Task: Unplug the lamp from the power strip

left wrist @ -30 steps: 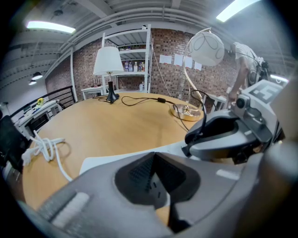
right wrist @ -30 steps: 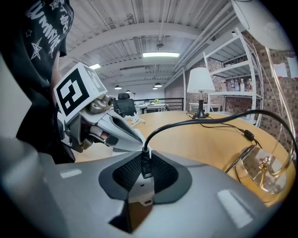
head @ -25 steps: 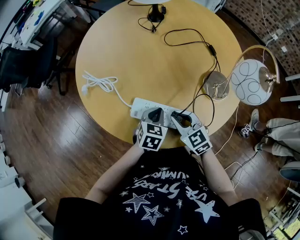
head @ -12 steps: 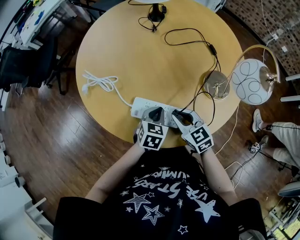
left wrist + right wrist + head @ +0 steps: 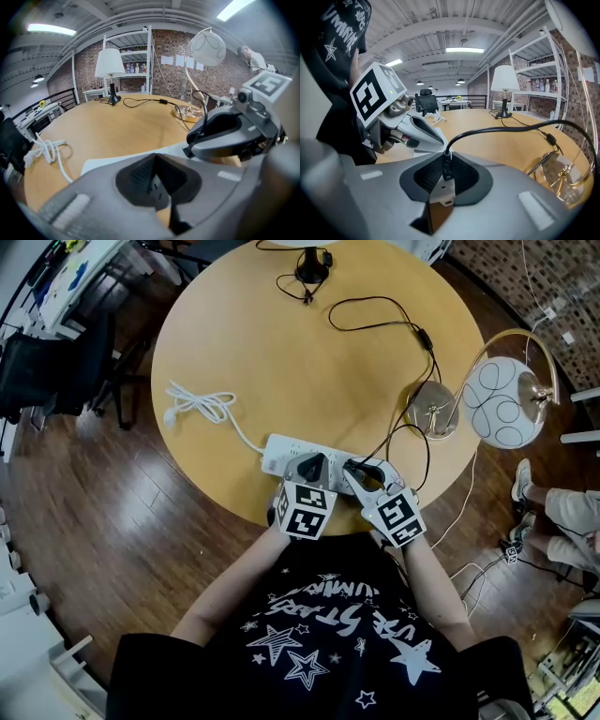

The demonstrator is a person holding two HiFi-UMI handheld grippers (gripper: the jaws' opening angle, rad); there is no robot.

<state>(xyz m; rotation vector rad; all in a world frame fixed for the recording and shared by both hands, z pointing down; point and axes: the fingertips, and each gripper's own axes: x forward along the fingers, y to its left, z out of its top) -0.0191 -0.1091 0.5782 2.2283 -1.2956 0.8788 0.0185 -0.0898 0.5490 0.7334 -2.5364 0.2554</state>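
Observation:
A white power strip point(image 5: 281, 452) lies near the front edge of the round wooden table point(image 5: 281, 343). The lamp point(image 5: 502, 404) with a globe shade stands at the table's right edge, and its black cord point(image 5: 412, 334) loops back to a black plug point(image 5: 446, 169) in the strip. My right gripper point(image 5: 362, 469) is shut on that plug, seen between its jaws in the right gripper view point(image 5: 446, 163). My left gripper point(image 5: 313, 465) sits just left of it on top of the strip, jaws shut tip to tip point(image 5: 155, 157), with the white strip point(image 5: 112, 161) showing beneath.
The strip's own white cord point(image 5: 202, 407) lies coiled at the table's left. A second lamp with a white shade point(image 5: 108, 63) stands at the far side, its black cord point(image 5: 298, 289) beside its base. A person's legs point(image 5: 562, 512) show on the floor at the right.
Both grippers stay on the strip almost unmoved; the right one has shifted very slightly. The person on the floor at the right has moved.

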